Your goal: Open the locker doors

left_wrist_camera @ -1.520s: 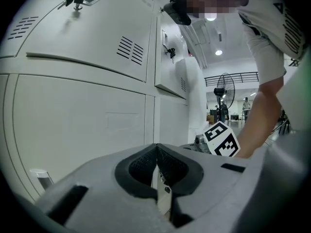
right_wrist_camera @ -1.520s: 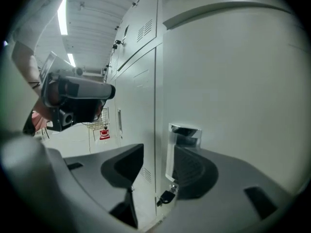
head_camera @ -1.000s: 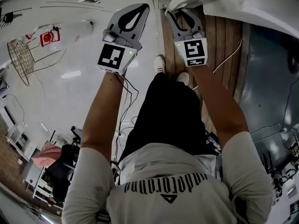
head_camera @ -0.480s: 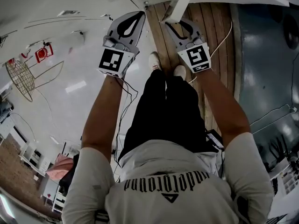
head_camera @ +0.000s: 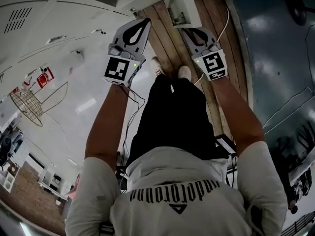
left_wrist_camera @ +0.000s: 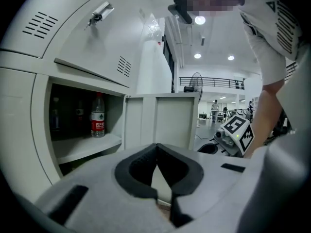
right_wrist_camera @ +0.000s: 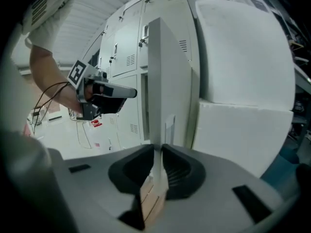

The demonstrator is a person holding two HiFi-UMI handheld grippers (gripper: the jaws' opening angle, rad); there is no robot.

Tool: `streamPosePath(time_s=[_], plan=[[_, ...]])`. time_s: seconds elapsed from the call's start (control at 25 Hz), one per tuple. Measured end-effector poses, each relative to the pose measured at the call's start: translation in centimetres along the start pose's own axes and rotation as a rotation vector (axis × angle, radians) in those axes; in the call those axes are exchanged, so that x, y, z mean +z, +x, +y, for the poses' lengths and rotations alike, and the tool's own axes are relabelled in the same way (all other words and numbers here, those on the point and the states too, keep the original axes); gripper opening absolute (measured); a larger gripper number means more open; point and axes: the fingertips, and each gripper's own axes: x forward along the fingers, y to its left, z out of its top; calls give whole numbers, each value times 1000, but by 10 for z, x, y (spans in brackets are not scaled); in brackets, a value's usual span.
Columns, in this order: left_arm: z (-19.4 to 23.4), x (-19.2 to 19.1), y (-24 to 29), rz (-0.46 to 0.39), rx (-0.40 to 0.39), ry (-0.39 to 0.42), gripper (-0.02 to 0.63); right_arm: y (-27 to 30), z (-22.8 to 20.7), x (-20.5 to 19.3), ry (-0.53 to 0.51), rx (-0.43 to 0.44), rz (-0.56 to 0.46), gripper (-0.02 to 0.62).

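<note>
Left gripper view: the left gripper (left_wrist_camera: 156, 158) has its jaws clenched together with nothing between them. It faces an open locker compartment where a water bottle (left_wrist_camera: 97, 122) stands upright on a shelf (left_wrist_camera: 87, 147). Just right of that compartment the locker door (left_wrist_camera: 160, 123) stands swung out. In the right gripper view, the right gripper (right_wrist_camera: 158, 152) has that door's free edge between its jaws, which are closing; the pads seem to touch the panel already. A wooden floor (head_camera: 170, 43) lies below both grippers.
</note>
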Motion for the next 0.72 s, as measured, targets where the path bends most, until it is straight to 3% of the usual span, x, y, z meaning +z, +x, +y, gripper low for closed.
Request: streamPosePath(time_s=[0.32, 0.64, 0.72], plan=[[-9, 6, 28, 11, -23, 9, 8, -24, -60, -14, -2, -51, 24, 60], [0, 2, 18, 22, -7, -5, 8, -20, -59, -13, -46, -47, 39, 63], [-1, 6, 16, 21, 0, -3, 8, -25, -61, -13, -45, -56, 48, 87]])
